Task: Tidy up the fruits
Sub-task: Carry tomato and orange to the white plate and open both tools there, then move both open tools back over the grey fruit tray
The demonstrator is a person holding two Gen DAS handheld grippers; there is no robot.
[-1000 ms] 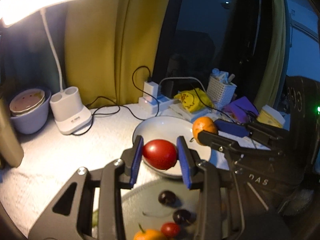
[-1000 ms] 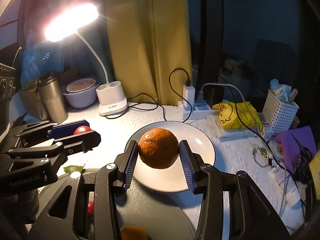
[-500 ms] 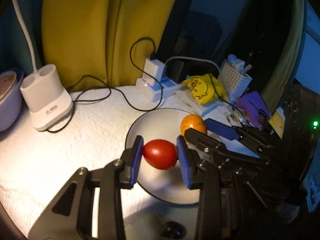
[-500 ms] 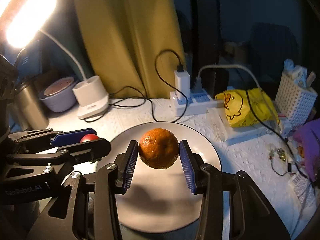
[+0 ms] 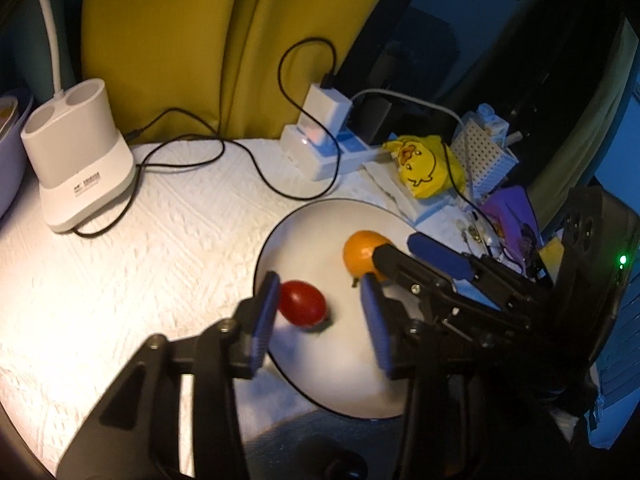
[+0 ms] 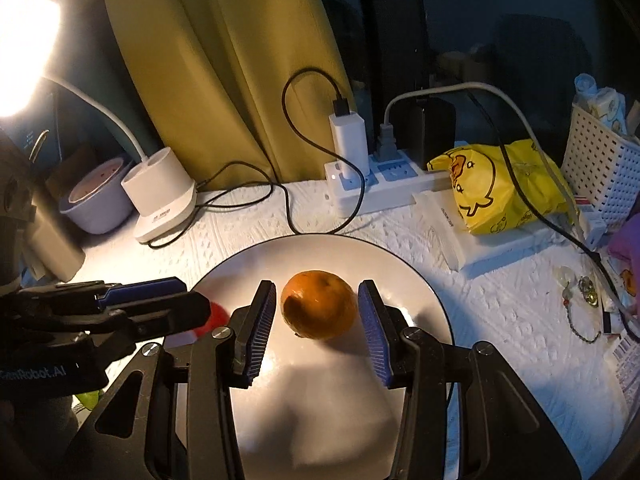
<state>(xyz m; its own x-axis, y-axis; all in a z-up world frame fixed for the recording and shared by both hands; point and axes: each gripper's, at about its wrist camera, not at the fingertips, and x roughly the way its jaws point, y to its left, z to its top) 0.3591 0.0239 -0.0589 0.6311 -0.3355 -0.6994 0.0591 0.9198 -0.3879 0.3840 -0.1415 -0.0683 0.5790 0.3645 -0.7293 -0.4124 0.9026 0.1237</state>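
Note:
A white plate [image 5: 340,372] lies on the white cloth. A red tomato [image 5: 302,308] rests on the plate near its left rim, between the blue pads of my left gripper [image 5: 320,316]. Its jaws are opening: the tomato sits beside the left pad and the right pad stands well clear of it. My right gripper [image 6: 316,320] is shut on an orange mandarin [image 6: 318,304] just above the middle of the plate [image 6: 400,264], casting a shadow on it. In the right wrist view the left gripper [image 6: 192,298] comes in from the left, half hiding the tomato [image 6: 218,316].
Behind the plate are a white lamp base [image 5: 76,168], a power strip [image 5: 320,148] with chargers and black cables, a yellow duck bag [image 5: 424,164] and a white basket [image 5: 484,156]. A purple bowl [image 6: 96,200] and a metal cup [image 6: 52,240] stand at the left.
Both grippers came forward and down over the plate. The left jaws spread and the tomato, gripped before, now lies on the plate. The right gripper still holds the mandarin.

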